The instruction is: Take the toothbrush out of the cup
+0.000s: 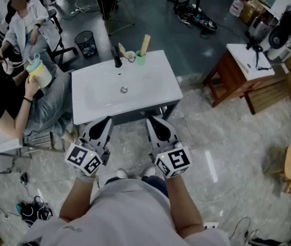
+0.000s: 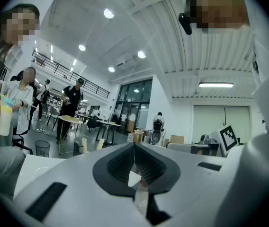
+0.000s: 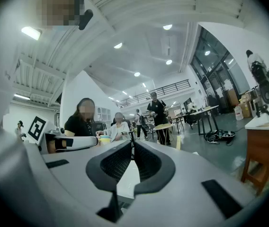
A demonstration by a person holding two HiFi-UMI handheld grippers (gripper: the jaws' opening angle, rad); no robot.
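The toothbrush (image 1: 145,43) stands upright in the green cup (image 1: 141,59) at the far rim of the white basin (image 1: 150,88), just right of the black tap (image 1: 117,57). Only the head view shows this clearly. It counts one toothbrush, one green cup, one tap and one drain (image 1: 124,89) in the basin's bowl. A small pale dish (image 1: 130,55) sits between tap and cup; what it holds I cannot tell.

Both grippers hang at the basin's near edge, well apart from the cup. The left gripper (image 1: 104,122) is toward the basin's left corner and the right gripper (image 1: 154,122) toward its middle. There are two marker cubes, one on each.

The head view looks onto the grippers from above. The gripper views settle the rest: the left gripper (image 2: 134,146) has its jaws pressed together with nothing between them, and so does the right gripper (image 3: 132,144).

Two seated people (image 1: 25,29) are left of the basin. One waste bin (image 1: 86,41) stands beyond its far left corner and one wooden table (image 1: 235,70) to its right.
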